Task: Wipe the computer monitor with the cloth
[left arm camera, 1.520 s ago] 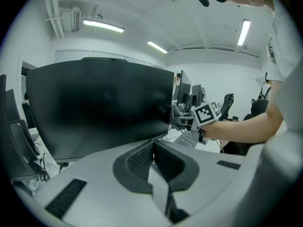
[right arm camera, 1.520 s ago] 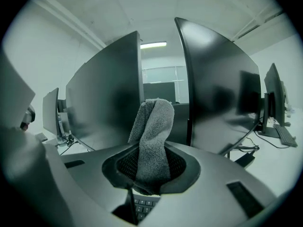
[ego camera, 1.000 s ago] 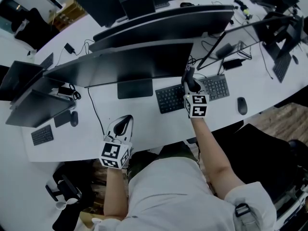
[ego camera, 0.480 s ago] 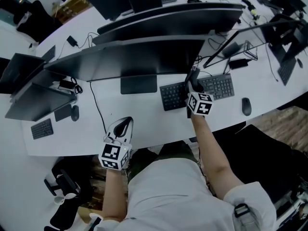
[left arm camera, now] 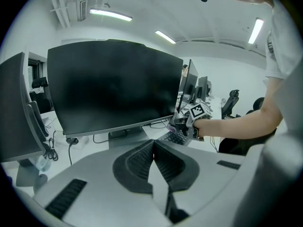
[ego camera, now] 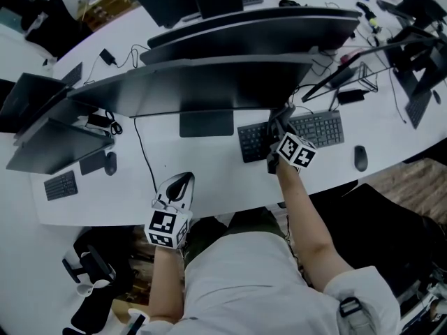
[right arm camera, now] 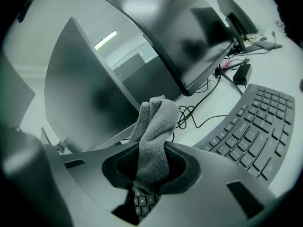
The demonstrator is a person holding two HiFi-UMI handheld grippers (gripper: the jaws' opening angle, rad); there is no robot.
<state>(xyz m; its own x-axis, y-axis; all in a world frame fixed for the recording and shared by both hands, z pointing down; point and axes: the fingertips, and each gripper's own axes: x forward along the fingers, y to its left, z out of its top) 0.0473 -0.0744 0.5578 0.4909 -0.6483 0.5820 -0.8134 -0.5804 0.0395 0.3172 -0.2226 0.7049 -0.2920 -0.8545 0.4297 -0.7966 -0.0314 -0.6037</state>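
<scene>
Right hand-held gripper (right arm camera: 151, 167) has its two jaws pressed onto a grey cloth (right arm camera: 156, 122). The cloth is bunched between them and sticks up past the tips in a soft twisted fold. From the head view, this gripper (ego camera: 281, 115) is held out over the left end of a black keyboard (ego camera: 307, 132), pointing toward the lower right corner of a wide dark monitor (ego camera: 202, 86). From the gripper's own camera, the cloth sits just in front of the monitor's (right arm camera: 90, 89) bottom edge. Whether it touches the screen cannot be made out. The keyboard (right arm camera: 255, 136) lies to the right of the jaws, with loose black cables on the white worktop (right arm camera: 213, 110) behind it.

Left hand-held gripper (left arm camera: 154, 162) has its jaws closed together with nothing between them. It sits low near the front edge of the worktop (ego camera: 209, 180), well apart from the other gripper, and faces the monitor's (left arm camera: 113, 86) blank black screen. From the head view, this gripper (ego camera: 183, 179) is in front of the monitor's stand. In the left gripper's view, the right gripper (left arm camera: 182, 126) shows at the screen's lower right corner, on the end of a bare forearm.

A black mouse (ego camera: 360, 158) lies on the worktop to the right of the keyboard. More dark screens stand to the left and behind.
</scene>
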